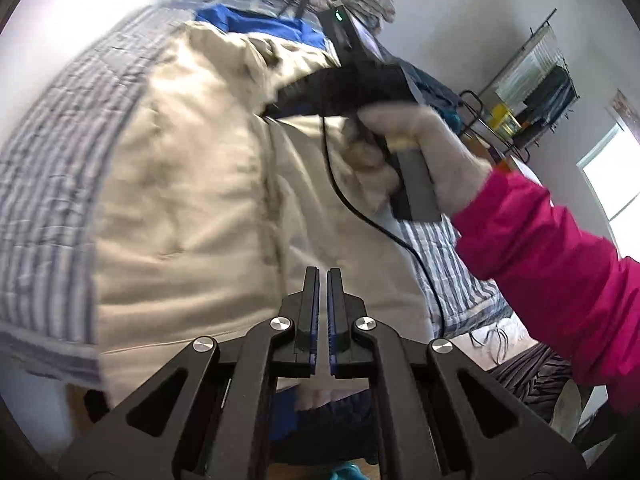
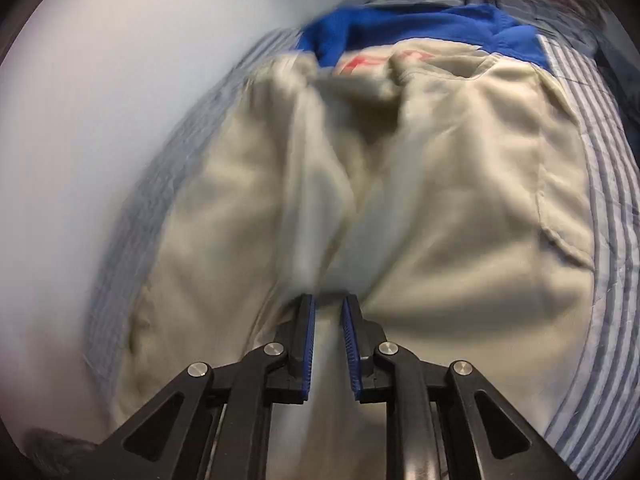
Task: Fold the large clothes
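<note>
Nearest in the left wrist view: left gripper [image 1: 323, 276], jaws closed together, nothing between them, hanging over beige trousers [image 1: 192, 200]. Beyond, spread flat across a bed with a blue-and-white striped cover [image 1: 52, 152]: those trousers, waistband at the far end. Farther right: gloved hand [image 1: 432, 152] in a magenta sleeve [image 1: 560, 264], gripping the right gripper's black handle above the cloth, cable trailing. Past the waistband: blue garment [image 1: 256, 20]. In the right wrist view: right gripper [image 2: 328, 304], jaws a narrow gap apart, beige cloth showing between the pads, grip not clear through blur. Far off: blue garment [image 2: 420, 28] again.
</note>
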A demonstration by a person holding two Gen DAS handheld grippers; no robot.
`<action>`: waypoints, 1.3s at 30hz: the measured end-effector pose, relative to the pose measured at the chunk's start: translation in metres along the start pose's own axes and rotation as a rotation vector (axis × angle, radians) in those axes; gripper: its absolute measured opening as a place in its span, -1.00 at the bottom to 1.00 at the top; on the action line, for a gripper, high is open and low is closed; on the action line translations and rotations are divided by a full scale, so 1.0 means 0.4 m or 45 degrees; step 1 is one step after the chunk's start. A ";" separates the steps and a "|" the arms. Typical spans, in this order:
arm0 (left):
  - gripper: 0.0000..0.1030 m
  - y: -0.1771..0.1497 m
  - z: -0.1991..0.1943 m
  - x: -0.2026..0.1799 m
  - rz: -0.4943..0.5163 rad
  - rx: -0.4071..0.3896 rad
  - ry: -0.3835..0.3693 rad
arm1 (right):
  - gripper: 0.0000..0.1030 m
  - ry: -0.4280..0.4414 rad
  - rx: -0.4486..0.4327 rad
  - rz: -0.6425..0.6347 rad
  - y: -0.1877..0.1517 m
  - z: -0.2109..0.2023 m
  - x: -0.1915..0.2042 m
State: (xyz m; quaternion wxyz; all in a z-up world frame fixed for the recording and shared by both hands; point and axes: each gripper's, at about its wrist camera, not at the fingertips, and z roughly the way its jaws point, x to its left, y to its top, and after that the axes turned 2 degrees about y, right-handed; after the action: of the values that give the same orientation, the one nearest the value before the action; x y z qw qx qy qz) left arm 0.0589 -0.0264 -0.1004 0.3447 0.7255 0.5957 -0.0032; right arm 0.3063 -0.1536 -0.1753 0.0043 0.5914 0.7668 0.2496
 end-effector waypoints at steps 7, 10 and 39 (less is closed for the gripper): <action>-0.98 0.040 -0.127 0.080 -0.009 -0.059 0.072 | -0.39 0.106 -0.146 -0.003 -0.113 -0.256 0.024; -0.37 0.049 -0.153 0.140 -0.049 -0.045 0.066 | -0.39 0.068 -0.197 -0.038 -0.203 -0.370 0.041; 0.17 -0.049 -0.042 0.345 -0.208 0.221 0.020 | 0.34 0.232 -0.071 0.185 -0.631 -0.362 -0.034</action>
State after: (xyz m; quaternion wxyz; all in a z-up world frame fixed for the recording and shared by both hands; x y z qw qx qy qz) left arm 0.0752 0.1021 -0.1548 0.2745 0.7017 0.6529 -0.0770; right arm 0.0383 -0.2652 -0.1503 -0.0671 0.6199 0.7118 0.3234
